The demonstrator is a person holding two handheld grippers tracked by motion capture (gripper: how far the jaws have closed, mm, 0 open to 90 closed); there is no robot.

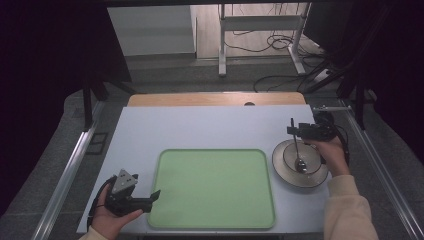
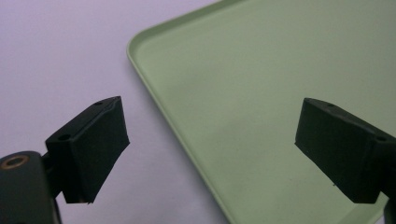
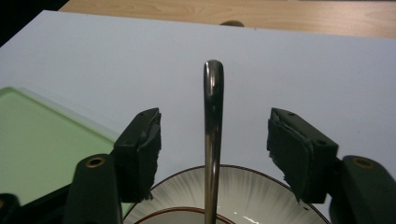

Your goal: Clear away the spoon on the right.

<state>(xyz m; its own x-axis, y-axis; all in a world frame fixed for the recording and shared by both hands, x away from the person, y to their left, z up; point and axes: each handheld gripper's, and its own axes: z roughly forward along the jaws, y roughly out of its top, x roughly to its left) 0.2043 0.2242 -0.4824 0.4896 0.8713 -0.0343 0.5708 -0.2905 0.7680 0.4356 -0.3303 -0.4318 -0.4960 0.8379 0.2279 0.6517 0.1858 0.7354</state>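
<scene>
Fingers (image 3: 140, 149) flank spoon (image 3: 213, 135) — spoon in bowl (image 3: 261, 196).

A lab or test room: a white-topped table (image 1: 210, 125) on a wooden bench, metal rails (image 1: 65, 180) alongside, black curtains (image 1: 45, 55) at the sides, loose cables (image 1: 280, 42) on the far floor.

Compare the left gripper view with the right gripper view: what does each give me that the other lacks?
Left gripper view alone: the rounded corner of the flat pale green tray, seen close between the wide-open jaws of the left claw, with nothing between them.

Right gripper view alone: the shiny metal spoon handle rising between the jaws of the right claw, pads not touching it; the ribbed grey bowl with a brown rim; the light wooden strip at the far edge.

Both: green tray and white table surface.
</scene>
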